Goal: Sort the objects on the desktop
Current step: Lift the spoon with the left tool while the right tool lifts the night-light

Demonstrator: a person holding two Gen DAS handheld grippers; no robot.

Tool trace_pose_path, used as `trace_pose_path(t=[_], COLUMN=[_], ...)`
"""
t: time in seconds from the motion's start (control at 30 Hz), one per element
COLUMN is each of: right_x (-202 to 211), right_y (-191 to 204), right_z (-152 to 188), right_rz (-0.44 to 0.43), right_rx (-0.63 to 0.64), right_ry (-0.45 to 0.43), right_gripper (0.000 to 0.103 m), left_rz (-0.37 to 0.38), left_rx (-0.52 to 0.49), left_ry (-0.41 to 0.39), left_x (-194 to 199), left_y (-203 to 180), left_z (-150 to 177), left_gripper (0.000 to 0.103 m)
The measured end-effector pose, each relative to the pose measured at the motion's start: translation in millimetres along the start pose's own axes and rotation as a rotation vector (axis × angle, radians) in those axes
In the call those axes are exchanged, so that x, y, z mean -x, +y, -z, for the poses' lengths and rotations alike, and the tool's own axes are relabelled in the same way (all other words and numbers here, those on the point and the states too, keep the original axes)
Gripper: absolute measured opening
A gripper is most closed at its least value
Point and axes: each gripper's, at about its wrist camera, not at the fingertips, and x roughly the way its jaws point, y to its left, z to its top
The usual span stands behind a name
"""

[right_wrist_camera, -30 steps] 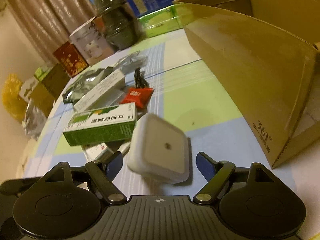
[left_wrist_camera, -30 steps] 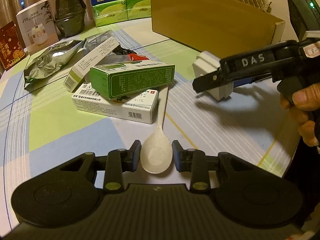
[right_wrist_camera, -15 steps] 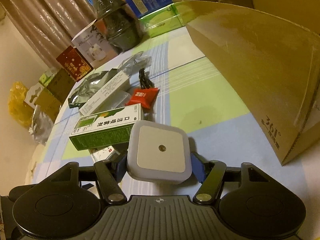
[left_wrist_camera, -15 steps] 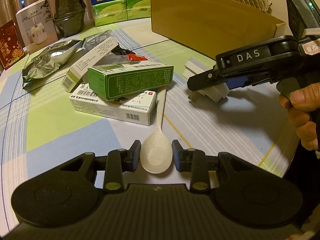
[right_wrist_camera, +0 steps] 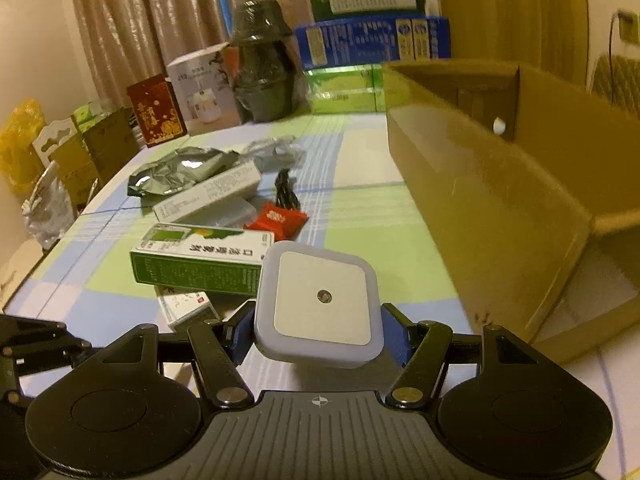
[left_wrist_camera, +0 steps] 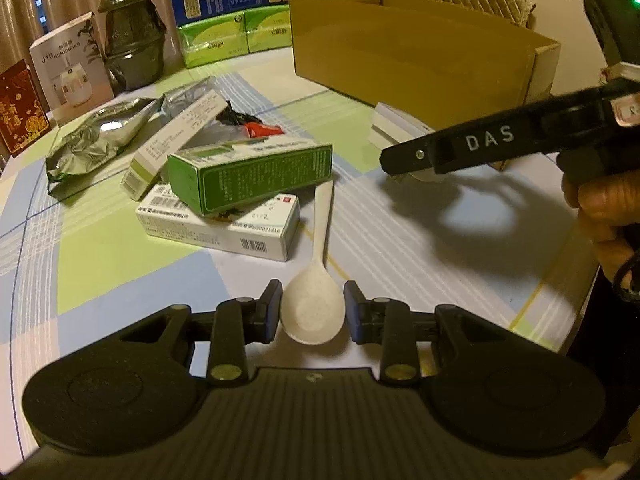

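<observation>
My left gripper (left_wrist_camera: pixel 312 312) rests low on the tablecloth, shut on the bowl of a white spoon (left_wrist_camera: pixel 325 216) whose handle points away toward the boxes. My right gripper (right_wrist_camera: pixel 318 330) is shut on a white square night light (right_wrist_camera: pixel 320 300), its pads pressing both sides. In the left wrist view the night light (left_wrist_camera: pixel 394 122) hangs above the table in front of the open cardboard box (left_wrist_camera: pixel 400 52), with a hand on the right gripper's handle. A green box (left_wrist_camera: pixel 248 176) lies on a white medicine box (left_wrist_camera: pixel 224 228) just left of the spoon.
A long white box (left_wrist_camera: pixel 176 148), a foil bag (left_wrist_camera: pixel 100 136) and a red packet (right_wrist_camera: pixel 276 220) lie behind the green box. Cartons, a dark wrapped stack (right_wrist_camera: pixel 264 64) and a humidifier box line the far edge. The cardboard box (right_wrist_camera: pixel 500 208) fills the right side.
My right gripper closed on the night light, lifted it off the table and rolled level near the cardboard box. The left gripper and spoon stayed put.
</observation>
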Motion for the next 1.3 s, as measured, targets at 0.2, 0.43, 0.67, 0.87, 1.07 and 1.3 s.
trace_pose_path(t=[0.2,0.43,0.67,0.87,1.07,1.3], right_x=[19,46,76,101,125,134], right_y=[6,4,1,-16,-52,-107], right_z=[-1,0,-22,-59,-92,-104], right_rz=[0.003,0.012,0.022,0.022,0.081,0.165], right_rx=[0.038,0.031,0.044,0.037,0.034,0.033], right_ry=[-0.025,-0.047,-0.113,-0.163,-0.207,-0.198], right_gripper=[0.062,0.062,0.062,0.062,0.062,0.062], left_rz=[0.001,0.017,0.006,-0.031,-0.045,0.007], left_rx=[0.013,0.013,0.076,0.147,0.181,0.169], left_ry=[-0.051,-0.064,-0.115,-0.146,-0.173,-0.197], left_x=[13,25,45,59,64,51], left_y=[-6,-27,-36,-40,-50,-77], left_z=[-7,-8,-26,-60,-100,-144], left_gripper=[0.028,0.028,0.028,0.028,0.028,0.028])
